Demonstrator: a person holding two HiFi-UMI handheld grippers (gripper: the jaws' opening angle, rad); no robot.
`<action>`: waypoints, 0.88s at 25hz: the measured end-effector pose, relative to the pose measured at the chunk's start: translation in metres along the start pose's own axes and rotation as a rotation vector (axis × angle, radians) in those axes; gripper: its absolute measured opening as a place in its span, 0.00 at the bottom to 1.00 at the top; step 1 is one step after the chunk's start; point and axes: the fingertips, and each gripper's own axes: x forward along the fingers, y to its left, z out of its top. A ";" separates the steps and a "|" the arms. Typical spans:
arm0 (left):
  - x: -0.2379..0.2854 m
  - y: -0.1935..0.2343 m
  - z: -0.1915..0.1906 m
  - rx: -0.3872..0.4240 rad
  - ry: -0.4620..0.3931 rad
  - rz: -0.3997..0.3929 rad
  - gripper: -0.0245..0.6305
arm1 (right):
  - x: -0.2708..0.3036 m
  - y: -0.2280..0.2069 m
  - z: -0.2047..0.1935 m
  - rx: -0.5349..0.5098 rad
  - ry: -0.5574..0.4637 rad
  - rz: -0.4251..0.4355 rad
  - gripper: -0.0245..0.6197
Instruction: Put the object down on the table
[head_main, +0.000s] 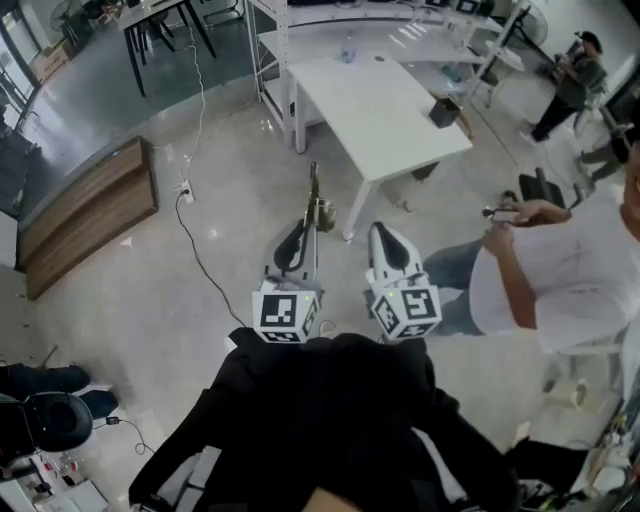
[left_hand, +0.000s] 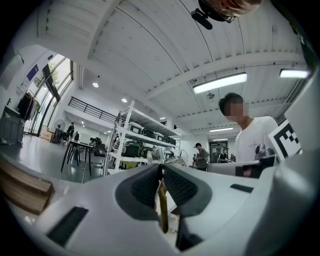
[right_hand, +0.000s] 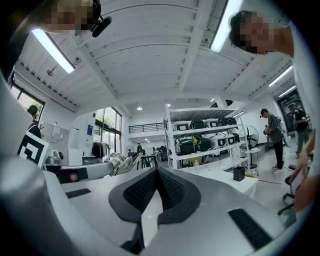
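In the head view both grippers are held out over the floor, in front of a person's black-clad body. My left gripper (head_main: 306, 232) is shut on a thin, long, brass-coloured object (head_main: 313, 195) that sticks out past the jaw tips toward the white table (head_main: 385, 110). In the left gripper view the pads meet at my left gripper (left_hand: 161, 168), with the object's edge (left_hand: 163, 207) pinched between them. My right gripper (head_main: 386, 234) is shut with nothing in it; the right gripper view shows its pads pressed together at my right gripper (right_hand: 157, 172). The table stands ahead, apart from both grippers.
A black cup (head_main: 445, 110) and a bottle (head_main: 347, 50) stand on the table. A seated person in a white shirt (head_main: 560, 270) is close on the right. A wooden bench (head_main: 90, 215) lies left, and a cable (head_main: 195, 240) runs across the floor. White shelving (right_hand: 210, 135) stands beyond.
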 end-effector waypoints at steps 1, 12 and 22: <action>-0.002 0.002 0.000 -0.003 -0.001 -0.008 0.09 | -0.001 0.004 0.000 -0.001 -0.002 -0.005 0.04; 0.011 0.016 -0.003 -0.006 0.009 -0.063 0.09 | 0.016 0.010 -0.002 -0.030 -0.017 -0.042 0.04; 0.104 0.044 -0.029 0.084 0.064 -0.100 0.09 | 0.093 -0.047 -0.032 0.025 -0.001 -0.083 0.04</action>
